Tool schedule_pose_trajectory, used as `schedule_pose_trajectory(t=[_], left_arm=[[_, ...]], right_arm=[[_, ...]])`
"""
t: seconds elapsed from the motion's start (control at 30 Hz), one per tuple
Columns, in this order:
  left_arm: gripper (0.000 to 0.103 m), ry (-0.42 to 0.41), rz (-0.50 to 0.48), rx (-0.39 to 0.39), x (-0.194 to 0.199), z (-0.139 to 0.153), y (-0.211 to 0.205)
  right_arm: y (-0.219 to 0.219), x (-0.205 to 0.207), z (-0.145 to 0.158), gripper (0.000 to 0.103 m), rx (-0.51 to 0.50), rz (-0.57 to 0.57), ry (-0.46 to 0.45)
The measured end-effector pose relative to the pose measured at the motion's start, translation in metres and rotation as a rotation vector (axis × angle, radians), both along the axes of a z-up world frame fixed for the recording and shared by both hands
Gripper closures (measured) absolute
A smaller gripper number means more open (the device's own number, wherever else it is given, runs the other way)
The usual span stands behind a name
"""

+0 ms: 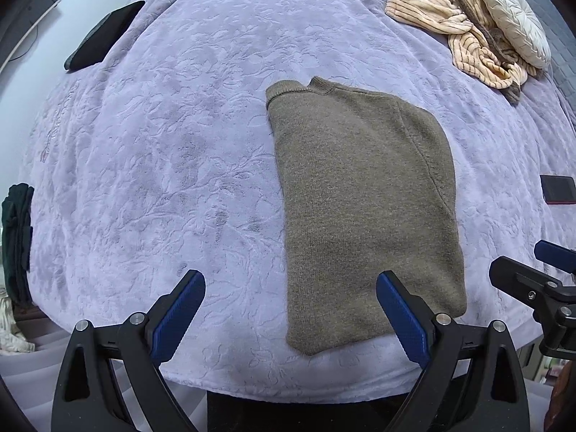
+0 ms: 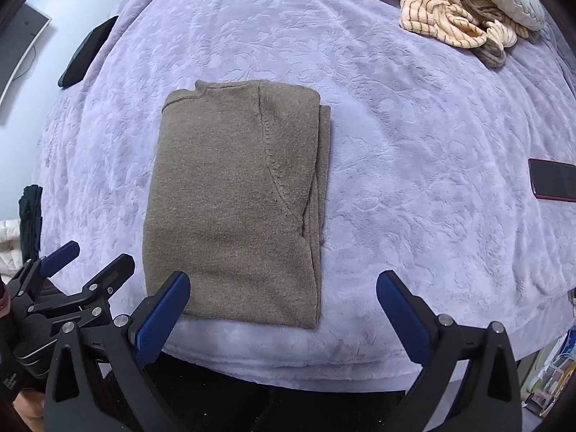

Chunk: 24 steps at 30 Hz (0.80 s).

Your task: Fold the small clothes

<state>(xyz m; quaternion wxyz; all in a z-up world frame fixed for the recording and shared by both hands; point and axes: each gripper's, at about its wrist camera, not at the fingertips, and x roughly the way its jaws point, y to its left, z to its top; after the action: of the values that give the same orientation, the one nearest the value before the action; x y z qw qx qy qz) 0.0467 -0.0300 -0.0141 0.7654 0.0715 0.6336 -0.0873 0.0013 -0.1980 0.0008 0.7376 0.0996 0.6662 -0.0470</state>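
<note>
The sweater point(image 1: 363, 208) lies folded on the lilac blanket point(image 1: 187, 151), near the bed's front edge, and neither gripper touches it. In the left wrist view it sits off to the right: the right-hand finger of the left gripper point(image 1: 289, 284) overlaps its lower edge in the picture, while the other finger is over bare blanket. In the right wrist view it sits left of centre, with the left-hand finger of the right gripper point(image 2: 284, 284) over its bottom edge. Both pairs of jaws stand wide apart with nothing between them, above the fabric.

The sweater is olive-brown knit, folded into a tall, tidy rectangle. Its ribbed collar shows at the far left corner, a curved sleeve seam runs down the right part, and layered edges stack along the right side.

Farther back on the right lie a striped cream garment point(image 1: 464, 28) and a pale round cushion point(image 1: 514, 18). A phone point(image 2: 554, 180) rests at the right edge, and a dark flat object point(image 1: 104, 36) lies at the far left.
</note>
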Motion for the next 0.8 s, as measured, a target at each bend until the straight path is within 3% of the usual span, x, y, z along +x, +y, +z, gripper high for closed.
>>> schedule_pose_trajectory(t=[0.8], left_arm=[[0.006, 0.028, -0.021, 0.002, 0.0021, -0.0030, -0.0044]], right_arm=[[0.0031, -0.0021, -0.0011, 0.000, 0.004, -0.003, 0.018]])
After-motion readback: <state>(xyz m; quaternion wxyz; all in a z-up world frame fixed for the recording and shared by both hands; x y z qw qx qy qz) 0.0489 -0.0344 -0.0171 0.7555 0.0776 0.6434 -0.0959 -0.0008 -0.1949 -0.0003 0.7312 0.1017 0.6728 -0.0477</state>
